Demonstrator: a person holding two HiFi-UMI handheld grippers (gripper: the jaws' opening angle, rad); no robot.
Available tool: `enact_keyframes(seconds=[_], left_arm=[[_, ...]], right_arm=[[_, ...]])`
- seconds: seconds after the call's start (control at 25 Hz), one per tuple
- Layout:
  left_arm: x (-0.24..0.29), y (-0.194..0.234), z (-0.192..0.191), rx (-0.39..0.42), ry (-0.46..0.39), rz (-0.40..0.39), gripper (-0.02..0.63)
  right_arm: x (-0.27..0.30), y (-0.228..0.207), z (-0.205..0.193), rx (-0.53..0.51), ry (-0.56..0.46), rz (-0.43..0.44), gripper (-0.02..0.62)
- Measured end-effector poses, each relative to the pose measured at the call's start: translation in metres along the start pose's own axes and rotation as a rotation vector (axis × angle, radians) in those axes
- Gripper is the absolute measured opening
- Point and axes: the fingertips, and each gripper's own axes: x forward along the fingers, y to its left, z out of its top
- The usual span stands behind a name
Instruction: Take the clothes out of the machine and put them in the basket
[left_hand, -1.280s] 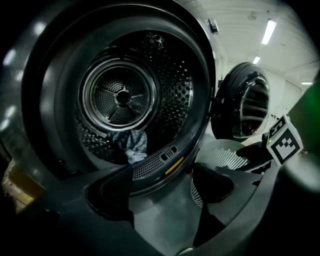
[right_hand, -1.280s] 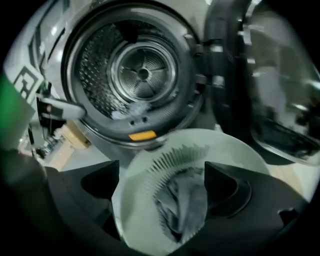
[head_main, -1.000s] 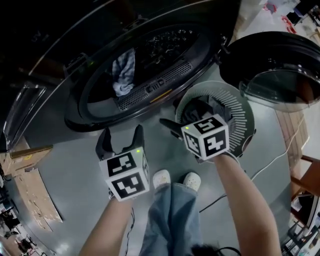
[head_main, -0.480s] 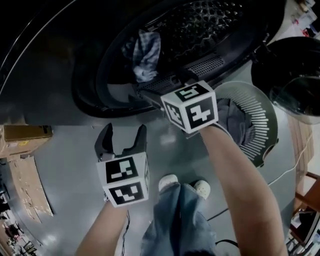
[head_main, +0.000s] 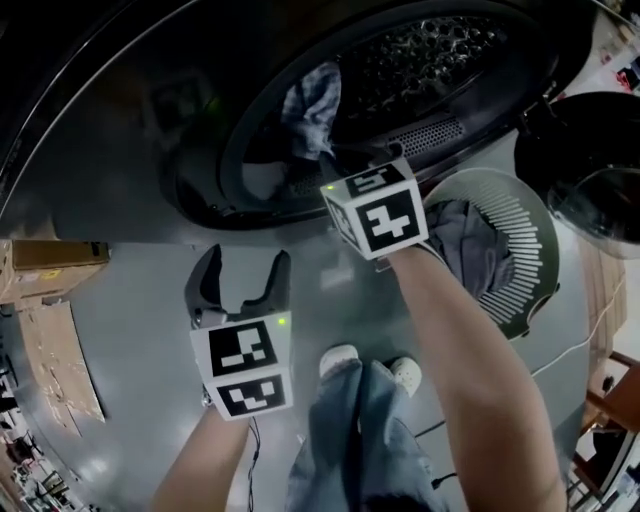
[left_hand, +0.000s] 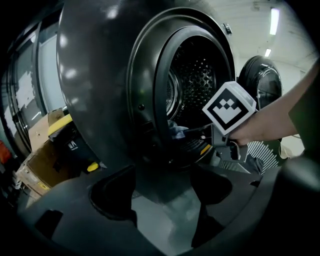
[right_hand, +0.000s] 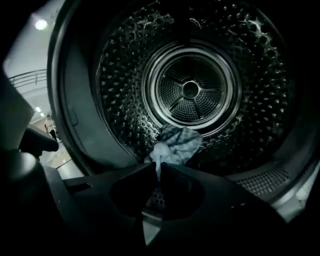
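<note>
Right gripper (right_hand: 159, 167): pinched tight on the checked cloth (right_hand: 173, 144), low at the drum (right_hand: 190, 90) mouth, frame centre.
Left gripper (head_main: 245, 268): jaws wide apart, lower left.
Basket (head_main: 515, 235): right side, grey clothes (head_main: 470, 240) inside.

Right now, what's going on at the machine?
The right hand-held gripper is inside the dark perforated drum, its jaws shut on a pale checked cloth. The left hand-held gripper hangs open outside, empty. The round slatted basket on the floor holds grey clothes.
</note>
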Motion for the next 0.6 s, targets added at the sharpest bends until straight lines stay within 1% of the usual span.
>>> enact_keyframes(seconds=[0.12, 0.32, 0.48, 0.6], left_arm=[[-0.009, -0.018, 0.004, -0.005, 0.020, -0.024, 0.341], [-0.017, -0.055, 0.029, 0.014, 0.012, -0.073, 0.341], [-0.014, -0.085, 0.049, 0.012, 0.014, -0.112, 0.341], [-0.014, -0.103, 0.064, 0.032, 0.010, -0.134, 0.339]], right_arm=[[-0.036, -0.014, -0.014, -0.002, 0.017, -0.024, 0.026], [-0.096, -0.044, -0.031, -0.012, 0.076, -0.052, 0.025], [-0.144, -0.067, -0.059, -0.046, 0.160, -0.081, 0.025], [-0.183, -0.085, -0.087, -0.119, 0.251, -0.144, 0.026]])
